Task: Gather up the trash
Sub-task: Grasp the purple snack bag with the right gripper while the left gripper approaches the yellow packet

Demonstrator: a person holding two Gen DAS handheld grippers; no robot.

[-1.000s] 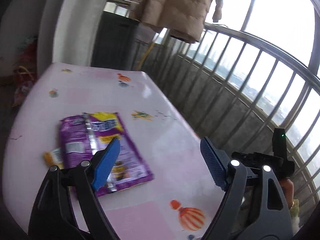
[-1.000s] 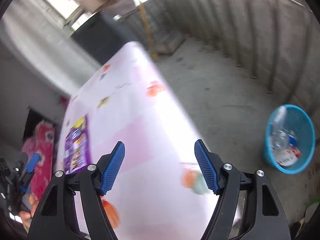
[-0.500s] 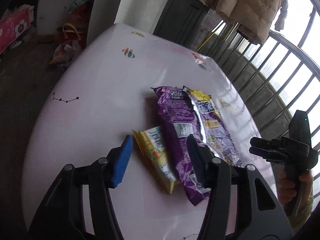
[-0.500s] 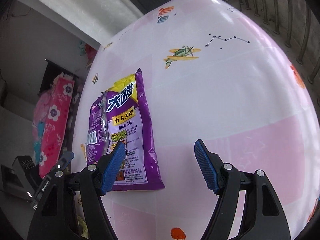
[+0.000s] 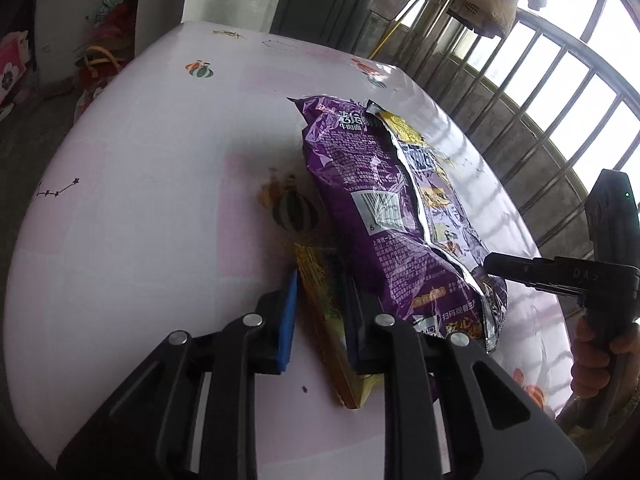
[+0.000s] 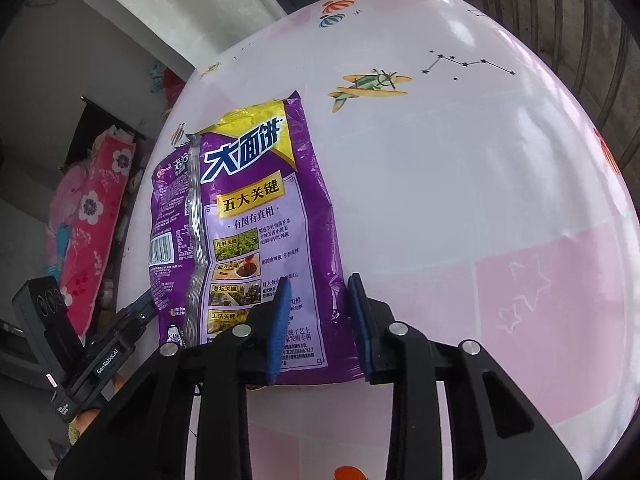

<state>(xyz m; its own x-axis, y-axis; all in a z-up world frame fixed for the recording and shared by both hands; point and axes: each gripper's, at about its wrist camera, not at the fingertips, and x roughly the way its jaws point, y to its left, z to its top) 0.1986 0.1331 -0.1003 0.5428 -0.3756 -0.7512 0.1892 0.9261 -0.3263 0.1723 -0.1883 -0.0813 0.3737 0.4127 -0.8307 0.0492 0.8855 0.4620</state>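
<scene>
A large purple snack bag (image 5: 384, 208) lies on the pink table (image 5: 140, 184); it also shows in the right wrist view (image 6: 248, 232). A small yellow wrapper (image 5: 332, 320) lies at its left edge, partly under it. My left gripper (image 5: 320, 316) has its jaws narrowed around the yellow wrapper, with a gap still showing. My right gripper (image 6: 320, 320) has its jaws narrowed around the purple bag's near right corner, fingers (image 6: 280, 312) straddling its edge. The right gripper's tip (image 5: 504, 268) touches the bag in the left wrist view.
The table (image 6: 500, 208) carries printed balloons and planes. A metal balcony railing (image 5: 560, 92) runs behind it on the right. Bags and clutter (image 5: 100, 64) sit on the floor at the far left. A pink flowered cloth (image 6: 88, 216) lies left of the table.
Both grippers moved in close to the trash and narrowed their jaws: the left around the yellow wrapper, the right around the purple bag's corner.
</scene>
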